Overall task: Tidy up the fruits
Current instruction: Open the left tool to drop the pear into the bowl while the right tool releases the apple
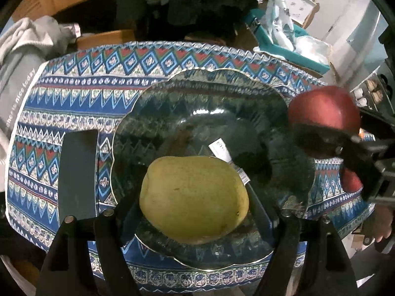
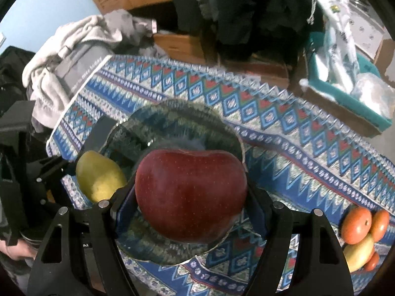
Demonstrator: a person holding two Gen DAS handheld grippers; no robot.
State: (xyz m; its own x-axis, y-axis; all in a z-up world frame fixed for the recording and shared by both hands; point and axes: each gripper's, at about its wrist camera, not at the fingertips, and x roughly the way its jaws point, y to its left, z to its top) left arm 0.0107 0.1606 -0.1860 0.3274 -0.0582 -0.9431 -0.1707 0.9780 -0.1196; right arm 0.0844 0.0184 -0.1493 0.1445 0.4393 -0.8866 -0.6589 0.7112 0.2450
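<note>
Left wrist view: yellow-green pear clamped in left gripper, red apple clamped in right gripper, both above scalloped dark glass plate. Step: placing. Next, probably: lower, then release gently.

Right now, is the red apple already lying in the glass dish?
No, the red apple is clamped in the right gripper above the glass dish.

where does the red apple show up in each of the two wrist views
Left wrist: red apple at the right edge, in the right claw, over the plate's rim.
Right wrist: red apple centre, between that claw's fingers.
Shared landmark: the dark glass plate on the patterned cloth.
</note>
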